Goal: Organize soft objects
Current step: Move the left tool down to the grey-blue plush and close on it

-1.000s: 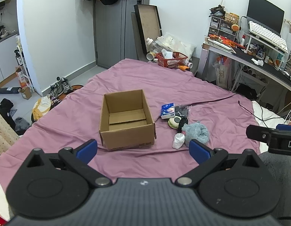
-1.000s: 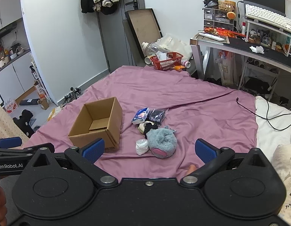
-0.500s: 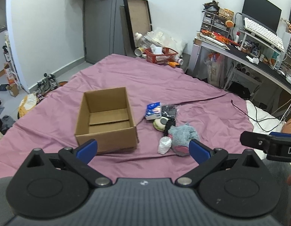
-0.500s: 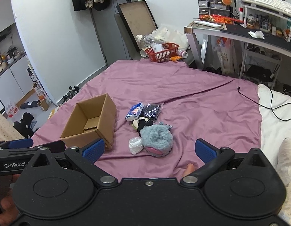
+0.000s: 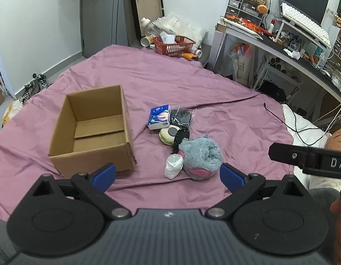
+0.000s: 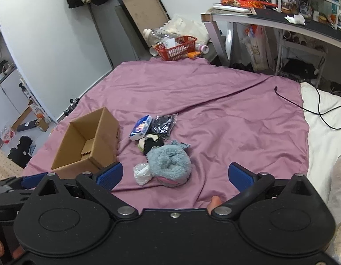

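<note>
An open, empty cardboard box (image 5: 93, 132) (image 6: 86, 148) sits on the purple bedsheet (image 5: 192, 84). Right of it lies a small pile: a blue tissue pack (image 5: 159, 116) (image 6: 141, 127), a black item in clear wrap (image 5: 181, 116) (image 6: 162, 123), a round cream and black item (image 5: 169, 133), a white crumpled bag (image 5: 173, 165) (image 6: 142, 172) and a grey-blue plush slipper (image 5: 200, 156) (image 6: 169, 165). My left gripper (image 5: 168, 174) is open and empty, short of the pile. My right gripper (image 6: 173, 174) is open and empty, just before the slipper.
A red basket (image 5: 173, 44) and bottles stand past the bed's far edge. A cluttered desk (image 5: 280, 42) runs along the right. A black cable (image 6: 307, 108) lies on the white bedding at right. Shoes and boxes are on the floor at left.
Both grippers have moved forward and tilted down toward the bed; the box and the pile now look nearer and larger. Both stay open.
</note>
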Demonstrator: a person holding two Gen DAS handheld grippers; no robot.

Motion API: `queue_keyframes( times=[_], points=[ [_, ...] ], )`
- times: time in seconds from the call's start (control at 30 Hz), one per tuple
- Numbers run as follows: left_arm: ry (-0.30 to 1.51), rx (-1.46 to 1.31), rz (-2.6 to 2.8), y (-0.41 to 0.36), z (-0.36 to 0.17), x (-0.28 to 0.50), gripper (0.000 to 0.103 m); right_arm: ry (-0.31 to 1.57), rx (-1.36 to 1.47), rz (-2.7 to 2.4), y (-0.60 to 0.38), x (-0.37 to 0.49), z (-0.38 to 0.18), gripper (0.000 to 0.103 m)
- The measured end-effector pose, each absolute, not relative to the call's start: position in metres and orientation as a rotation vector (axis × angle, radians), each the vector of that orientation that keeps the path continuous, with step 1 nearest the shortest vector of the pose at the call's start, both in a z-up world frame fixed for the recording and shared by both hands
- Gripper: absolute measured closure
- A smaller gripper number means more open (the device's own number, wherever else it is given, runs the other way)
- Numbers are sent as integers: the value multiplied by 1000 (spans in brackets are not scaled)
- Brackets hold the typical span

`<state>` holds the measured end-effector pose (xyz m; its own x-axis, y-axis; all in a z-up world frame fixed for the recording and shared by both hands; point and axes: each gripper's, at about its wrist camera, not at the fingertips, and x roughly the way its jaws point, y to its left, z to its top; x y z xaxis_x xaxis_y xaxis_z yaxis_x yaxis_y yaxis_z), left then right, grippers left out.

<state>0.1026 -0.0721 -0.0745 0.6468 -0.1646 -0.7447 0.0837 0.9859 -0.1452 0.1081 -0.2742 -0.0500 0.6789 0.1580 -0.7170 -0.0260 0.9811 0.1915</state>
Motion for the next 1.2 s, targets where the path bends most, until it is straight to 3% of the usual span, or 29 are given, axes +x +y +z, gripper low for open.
queue_keyframes(
  times=[0.5,0.9,1.07,1.2],
  points=[
    [949,-111,-139,-87,-106,147,12,888,236,73,-287,155,-81,8],
    [999,-179,-169,-94,-134,185,43,986,353,77,-298,189,-120,40],
    [1032,-212,-199,-100,-151,202,57,1032,408,73,-299,200,-140,45],
    [1054,-230,-221,-105,-164,212,60,1055,420,64,-299,209,-150,47]
  ],
)
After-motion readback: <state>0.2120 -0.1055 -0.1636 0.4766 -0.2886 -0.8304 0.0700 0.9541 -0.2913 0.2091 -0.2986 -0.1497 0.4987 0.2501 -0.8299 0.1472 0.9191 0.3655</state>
